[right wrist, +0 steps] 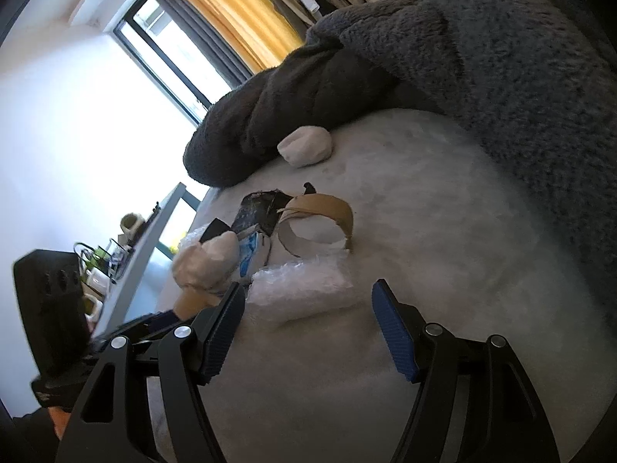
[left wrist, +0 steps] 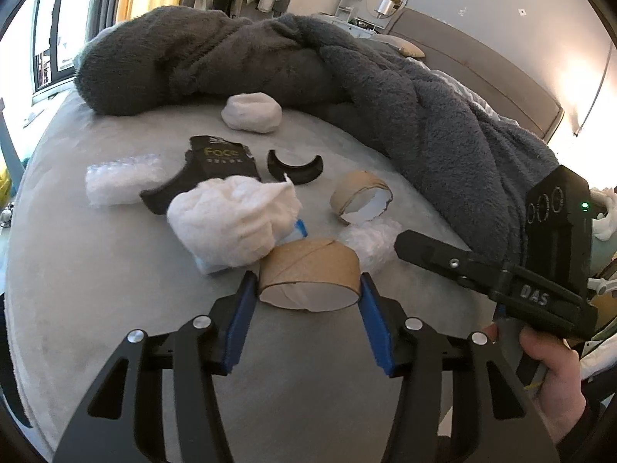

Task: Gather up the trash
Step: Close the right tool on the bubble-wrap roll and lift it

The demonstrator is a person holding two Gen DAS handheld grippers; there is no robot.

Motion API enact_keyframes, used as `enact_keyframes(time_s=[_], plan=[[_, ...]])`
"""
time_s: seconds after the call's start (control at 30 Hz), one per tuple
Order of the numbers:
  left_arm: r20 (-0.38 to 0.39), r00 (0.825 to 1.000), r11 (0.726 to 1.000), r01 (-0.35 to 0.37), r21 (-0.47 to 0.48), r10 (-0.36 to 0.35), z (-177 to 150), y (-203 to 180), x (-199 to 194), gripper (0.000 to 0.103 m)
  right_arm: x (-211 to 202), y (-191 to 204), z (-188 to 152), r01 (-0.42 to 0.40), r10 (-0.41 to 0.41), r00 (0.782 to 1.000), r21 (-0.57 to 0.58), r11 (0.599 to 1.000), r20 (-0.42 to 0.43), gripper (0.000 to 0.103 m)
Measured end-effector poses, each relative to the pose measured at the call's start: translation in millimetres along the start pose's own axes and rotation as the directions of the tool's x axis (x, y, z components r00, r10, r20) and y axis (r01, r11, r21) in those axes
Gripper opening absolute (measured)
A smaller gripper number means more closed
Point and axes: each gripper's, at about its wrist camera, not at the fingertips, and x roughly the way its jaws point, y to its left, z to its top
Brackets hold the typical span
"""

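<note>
Left wrist view: the left gripper [left wrist: 308, 293] has its blue pads set against both sides of a brown cardboard tape core [left wrist: 310, 276], which rests on the grey bed surface [left wrist: 96, 289]; the pads appear to touch the core, so it is clamped. Just behind the core lies a white cotton wad [left wrist: 231, 220] over a blue-and-white wrapper [left wrist: 299, 229]. To the right sits crumpled clear plastic [left wrist: 370, 241], and beyond it a second, torn cardboard ring [left wrist: 360, 196].

Legible writing: a black packet [left wrist: 214, 169] reads "Face" in gold letters (the smaller line beneath is not readable). A black curved plastic piece [left wrist: 295, 168] lies beside it. A bubble-wrap bundle [left wrist: 121, 183] lies at the left, and a white lump [left wrist: 252, 112] sits near the dark grey fleece blanket [left wrist: 385, 96].

The right gripper body [left wrist: 501, 281], held in a hand [left wrist: 555, 370], carries the letters "DAS".

Right wrist view: the right gripper [right wrist: 308, 308] stands with its jaws wide apart and nothing between them; the clear plastic [right wrist: 304, 285] lies just ahead of the fingers, and the torn ring [right wrist: 320, 220] beyond.
</note>
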Motion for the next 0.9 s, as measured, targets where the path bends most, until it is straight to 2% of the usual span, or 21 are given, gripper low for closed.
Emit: enact_keyframes(time_s=[0.1, 0.13, 0.17, 0.2, 0.23, 0.47, 0.5, 0.57, 0.7, 0.83, 0.9], plan=[[-0.004, 1.000, 1.000, 0.016, -0.014, -0.016, 0, 8, -5, 0.056, 7, 10, 0, 0.054, -0.055, 0.998, -0.054, 0.997, -0.018, 0.070], [-0.007, 1.000, 1.000, 0.021, -0.018, -0.022, 0, 10, -7, 0.056, 8, 12, 0, 0.071, -0.072, 0.997, -0.065, 0.995, -0.020, 0.072], [-0.008, 1.000, 1.000, 0.025, -0.017, -0.025, 0, 12, -9, 0.056, 11, 18, 0, 0.119, -0.121, 0.992, -0.100, 0.988, -0.018, 0.081], [-0.009, 1.000, 0.999, 0.028, -0.015, -0.028, 0, 14, -11, 0.056, 12, 21, 0, 0.143, -0.145, 0.989, -0.122, 0.982, -0.013, 0.085], [-0.012, 0.999, 0.999, 0.032, -0.012, -0.032, -1, 16, -13, 0.056, 13, 24, 0, 0.161, -0.164, 0.986, -0.144, 0.976, -0.008, 0.086], [-0.042, 0.998, 0.999, 0.046, -0.011, -0.046, -4, 33, -21, 0.056, 27, 49, 1, 0.188, -0.198, 0.980, -0.220, 0.957, -0.023, 0.089], [-0.044, 0.998, 0.999, 0.043, -0.010, -0.044, -4, 35, -22, 0.056, 31, 52, 0, 0.201, -0.215, 0.976, -0.225, 0.954, -0.039, 0.084], [-0.045, 0.998, 0.999, 0.034, -0.013, -0.035, -5, 41, -25, 0.056, 39, 56, 0, 0.243, -0.264, 0.962, -0.222, 0.944, -0.070, 0.067], [-0.043, 0.999, 0.999, 0.021, -0.031, -0.023, -5, 54, -33, 0.056, 39, 58, 2, 0.278, -0.297, 0.952, -0.197, 0.940, -0.075, 0.065], [-0.026, 1.000, 0.999, 0.010, -0.042, -0.011, -5, 65, -43, 0.056, 32, 68, 4, 0.274, -0.289, 0.955, -0.179, 0.945, -0.062, 0.065], [-0.017, 1.000, 0.999, 0.001, -0.047, -0.001, -4, 71, -47, 0.056, 28, 80, 6, 0.278, -0.291, 0.956, -0.207, 0.938, -0.032, 0.065]])
